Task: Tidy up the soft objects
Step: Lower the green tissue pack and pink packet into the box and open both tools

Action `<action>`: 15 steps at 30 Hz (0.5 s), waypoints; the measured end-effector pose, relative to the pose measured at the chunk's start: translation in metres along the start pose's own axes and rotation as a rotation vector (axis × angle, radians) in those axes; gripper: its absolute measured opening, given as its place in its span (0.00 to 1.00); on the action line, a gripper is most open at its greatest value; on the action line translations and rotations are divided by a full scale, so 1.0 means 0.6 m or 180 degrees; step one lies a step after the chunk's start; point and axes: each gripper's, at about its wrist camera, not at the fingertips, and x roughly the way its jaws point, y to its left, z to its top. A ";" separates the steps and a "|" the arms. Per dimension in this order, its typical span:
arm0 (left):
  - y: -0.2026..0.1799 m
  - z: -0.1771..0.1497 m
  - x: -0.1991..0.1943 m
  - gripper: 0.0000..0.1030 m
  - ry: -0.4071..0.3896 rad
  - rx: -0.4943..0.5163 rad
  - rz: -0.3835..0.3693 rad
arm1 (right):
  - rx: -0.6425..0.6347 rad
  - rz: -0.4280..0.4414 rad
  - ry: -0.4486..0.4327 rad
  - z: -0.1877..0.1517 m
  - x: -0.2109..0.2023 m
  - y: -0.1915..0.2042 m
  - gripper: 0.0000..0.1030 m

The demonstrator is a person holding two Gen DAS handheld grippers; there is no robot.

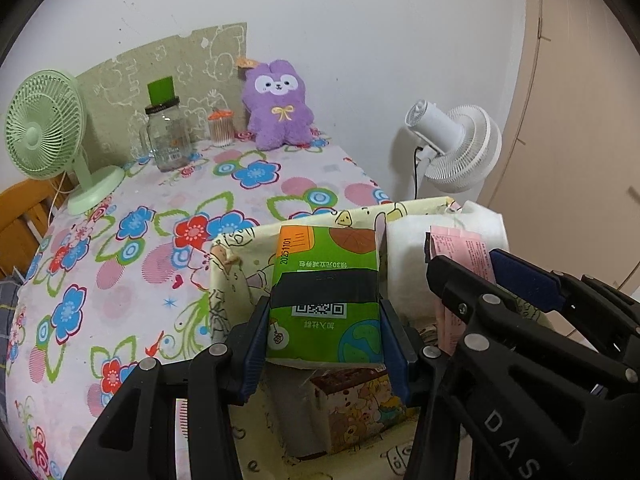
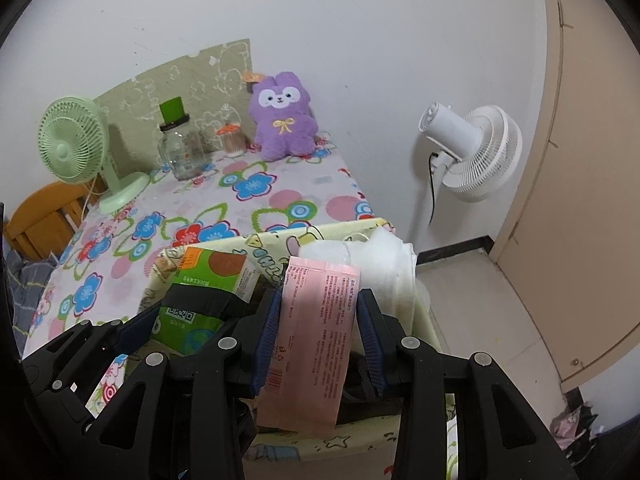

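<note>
table (image 1: pixel 132 280) under a flowered cloth, wide bare stretch through the middle and left, far edge tight against the wall. cloth bin (image 1: pixel 240 256) at the near right corner, rim just inside the table's right edge, open floor beyond. white fan (image 1: pixel 456 144) off that edge, near the wall, well apart from the bin. green fan (image 1: pixel 48 132) at the far left, orange chair back partly cut off behind it. purple plush (image 1: pixel 278 106) upright at the back against the wall, glass jar (image 1: pixel 168 140) and a small swab pot (image 1: pixel 221 128) beside it.

inside the bin: white towel roll (image 1: pixel 408 256) against the right wall, a printed box low down, mostly hidden.

left gripper (image 1: pixel 324 344) with jaws clamped on the sides of a green tissue pack (image 1: pixel 324 280), pack above the bin's opening, lower end covering the box. right gripper (image 2: pixel 318 340) with jaws clamped on a pink pack (image 2: pixel 316 340), over the bin just beside the towel roll, lower edge hanging free. both grippers close side by side, little room between.

bin floor mostly hidden behind packs and fingers; print on the pink pack too small to read; dark strap shape under the right gripper hard to make out.
</note>
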 end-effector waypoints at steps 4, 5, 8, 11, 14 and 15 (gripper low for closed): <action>0.002 0.000 0.010 0.51 0.0059 -0.0011 0.0025 | 0.0007 0.0014 0.0053 0.000 0.014 -0.002 0.41; 0.003 0.000 0.010 0.51 0.0063 -0.0007 0.0021 | 0.0005 0.0022 0.0063 0.001 0.017 -0.001 0.41; 0.004 0.002 0.010 0.53 0.0076 0.0005 -0.0032 | 0.0010 0.0032 0.0085 0.002 0.024 -0.001 0.41; 0.003 0.003 0.009 0.64 0.0076 0.0028 -0.0085 | -0.0003 0.0019 0.0095 0.006 0.030 0.000 0.41; 0.001 0.004 0.005 0.70 0.0067 0.0074 -0.0098 | -0.0015 0.0029 0.0110 0.008 0.037 0.003 0.41; 0.002 0.005 0.005 0.70 0.0062 0.0080 -0.0075 | -0.0012 0.0059 0.0115 0.009 0.038 0.004 0.41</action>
